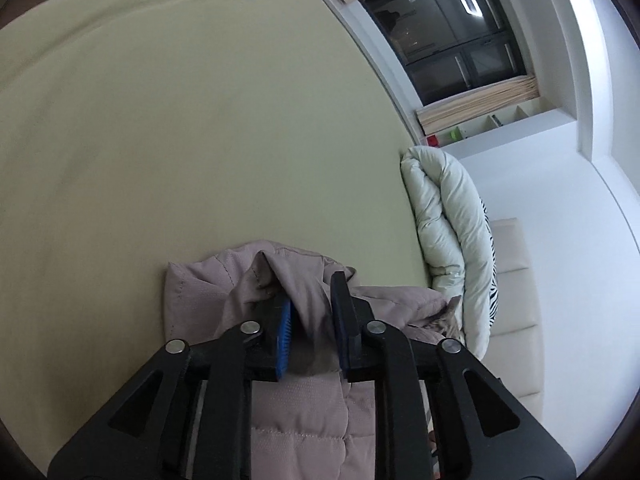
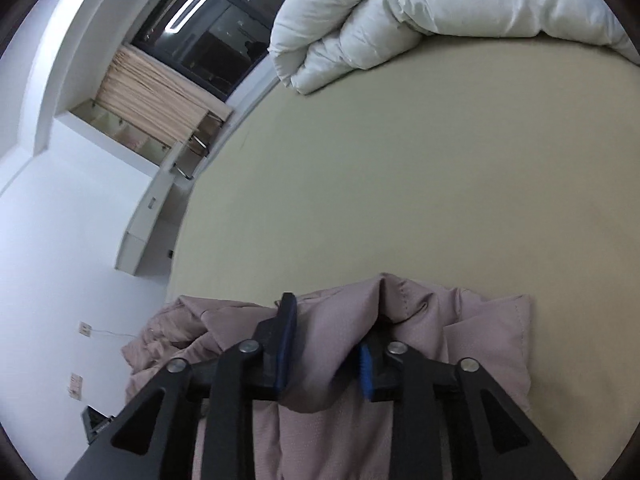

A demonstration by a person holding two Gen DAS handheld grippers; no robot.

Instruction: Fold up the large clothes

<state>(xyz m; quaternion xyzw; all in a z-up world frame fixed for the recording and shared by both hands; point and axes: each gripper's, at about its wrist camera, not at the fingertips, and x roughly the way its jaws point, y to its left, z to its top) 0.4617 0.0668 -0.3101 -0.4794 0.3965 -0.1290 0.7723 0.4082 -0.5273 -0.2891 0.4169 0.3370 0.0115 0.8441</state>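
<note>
Here, a mauve quilted jacket (image 1: 304, 408) lies on the near edge of a pale yellow-green bed (image 1: 180, 128).
A fold of it stands between the narrowly parted jaws of the left gripper (image 1: 311, 300), and another in the wider gap of the right gripper (image 2: 330, 334); whether the pads press the cloth is unclear. A folded white duvet (image 2: 440, 4) lies at the far end.
</note>
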